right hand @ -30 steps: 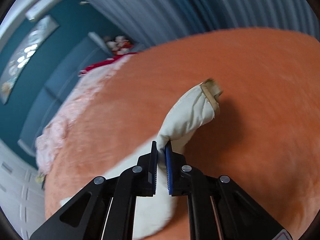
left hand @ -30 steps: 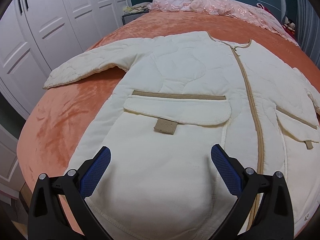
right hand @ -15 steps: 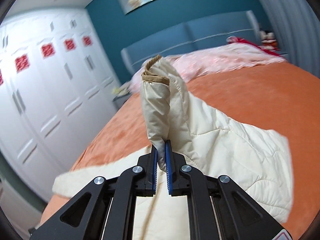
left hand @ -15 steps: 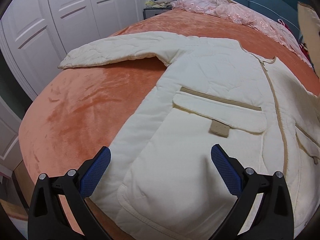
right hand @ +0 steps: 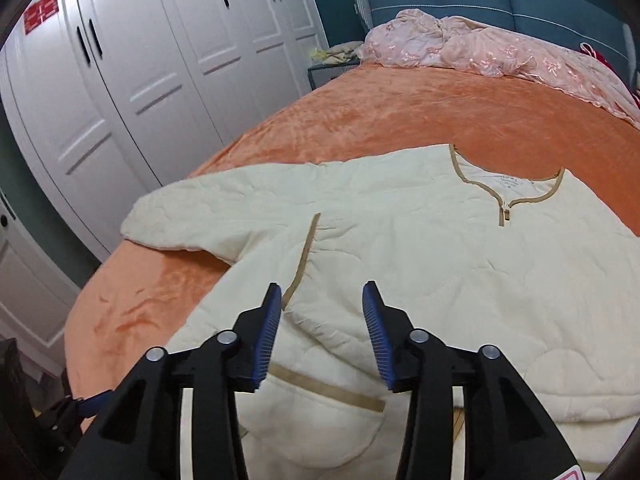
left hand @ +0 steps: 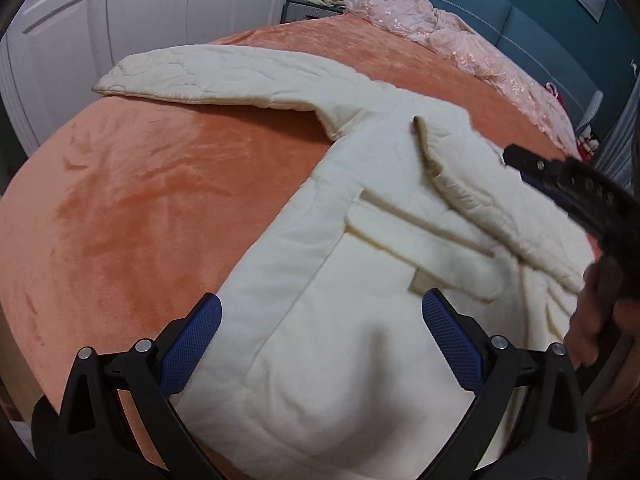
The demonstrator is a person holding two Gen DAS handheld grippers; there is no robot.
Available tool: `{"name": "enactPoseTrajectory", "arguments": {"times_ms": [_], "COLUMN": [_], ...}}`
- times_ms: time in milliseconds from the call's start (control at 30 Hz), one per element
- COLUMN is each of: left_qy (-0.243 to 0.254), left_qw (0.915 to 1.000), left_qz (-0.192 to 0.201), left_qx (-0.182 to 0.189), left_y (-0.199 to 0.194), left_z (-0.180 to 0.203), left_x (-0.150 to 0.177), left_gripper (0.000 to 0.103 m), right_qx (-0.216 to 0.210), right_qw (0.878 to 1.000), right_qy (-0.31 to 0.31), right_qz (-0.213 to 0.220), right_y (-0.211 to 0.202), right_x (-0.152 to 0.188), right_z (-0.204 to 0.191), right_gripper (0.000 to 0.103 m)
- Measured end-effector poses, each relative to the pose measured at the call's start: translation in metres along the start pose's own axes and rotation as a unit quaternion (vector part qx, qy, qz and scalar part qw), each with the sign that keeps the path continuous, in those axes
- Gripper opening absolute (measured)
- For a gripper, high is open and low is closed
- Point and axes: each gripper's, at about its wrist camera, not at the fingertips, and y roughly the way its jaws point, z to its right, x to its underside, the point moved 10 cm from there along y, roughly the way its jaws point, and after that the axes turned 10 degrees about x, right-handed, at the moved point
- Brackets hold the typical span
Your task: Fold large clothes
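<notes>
Black hand-held gripper (left hand: 320, 320), blue ribbed pads (left hand: 191, 344), silver screws.

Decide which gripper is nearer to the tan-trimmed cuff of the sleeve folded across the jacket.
Right. The right gripper hovers open just over the folded sleeve's tan-trimmed cuff. The left gripper is back at the jacket's hem, below the pocket.

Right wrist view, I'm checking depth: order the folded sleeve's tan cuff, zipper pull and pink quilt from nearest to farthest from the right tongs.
1. Tan cuff, just ahead of the right tongs, slightly left.
2. Zipper pull, at the neckline, right.
3. Pink quilt, by the headboard.
</notes>
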Motion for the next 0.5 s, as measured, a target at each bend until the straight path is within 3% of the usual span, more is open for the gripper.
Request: {"name": "enactPoseTrajectory", "arguments": {"times_ms": [100,233,433,500], "left_qy": [-0.021,-0.065,-0.079,-0.079], "left_qw": [0.9978,0.9888,0.9858,0.9875], "left_qz": [-0.015,-0.04,-0.062,-0.057], "left_qx": [0.061,0.128,0.134,0.124], "left_y": [0.025,0.071,0.13,0.138], "left_z": [0.032,0.072,0.101,0.102], "left_x": [-0.022,-0.044,-0.054,-0.057], "left_gripper": [0.098,0.098,0.098,0.089], "right_qx": [0.01,0.056,0.085,0.076], "right_qw": [0.997,0.973,0.927,0.914], "right_qy": [0.081,0.224,0.365,0.398], "right_qz": [0.002,-0.01,-0.001,0.001], "right_y": [-0.027,-0.051,-0.075,-0.073], "right_x": [0.016,0.054,0.094,0.099], "right_z": [0.049,0.159,0.277,0.296], "right_gripper": [0.053,0.053,0.054,0.054]}}
